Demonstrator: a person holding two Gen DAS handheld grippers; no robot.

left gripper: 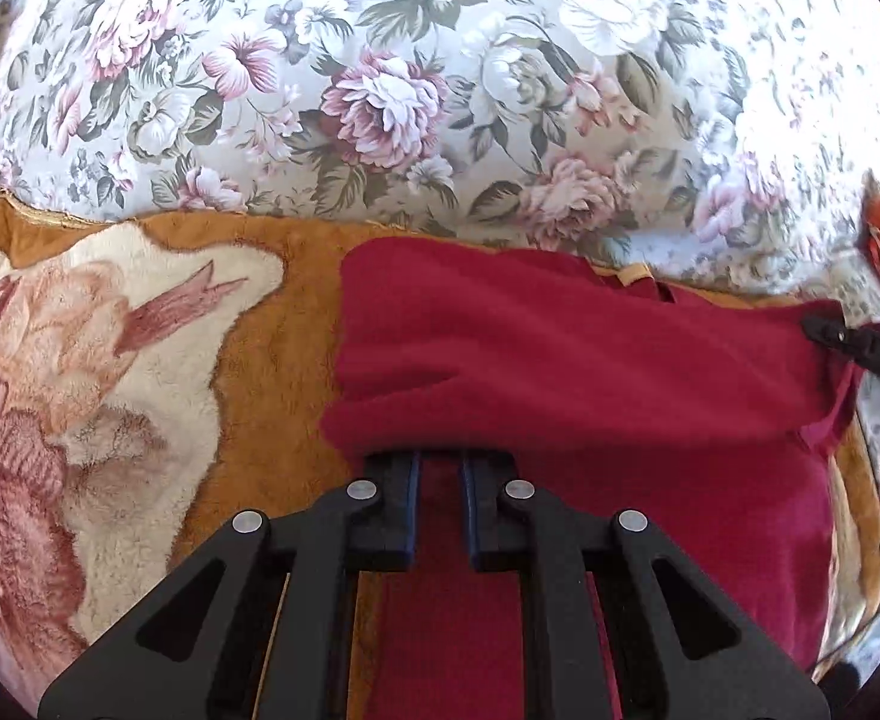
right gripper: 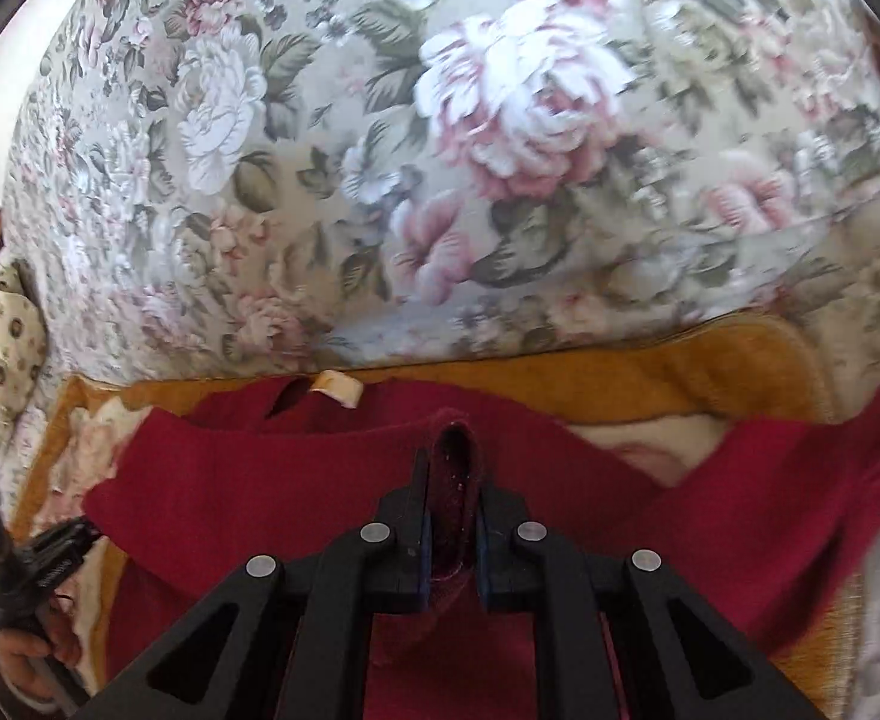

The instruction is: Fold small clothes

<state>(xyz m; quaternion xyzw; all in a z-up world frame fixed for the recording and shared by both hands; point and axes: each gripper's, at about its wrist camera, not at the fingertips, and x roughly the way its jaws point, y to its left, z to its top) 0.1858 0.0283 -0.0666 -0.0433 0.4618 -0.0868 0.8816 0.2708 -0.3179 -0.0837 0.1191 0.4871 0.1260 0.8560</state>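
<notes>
Left wrist view: left hand-held gripper [left gripper: 440, 468] narrowly parted, fingertips hidden under a rolled fold of the red garment [left gripper: 560, 360]; grip cannot be told. Garment lies on an orange plush blanket [left gripper: 272, 372] with a pale flower motif, open blanket toward its left edge. Floral cushion [left gripper: 416, 90] borders the far edge.

Right wrist view: right hand-held gripper [right gripper: 452, 480] pinches a raised fold of red garment [right gripper: 230, 480]. A cream tag [right gripper: 338, 387] shows at its far edge; a sleeve trails right.
</notes>
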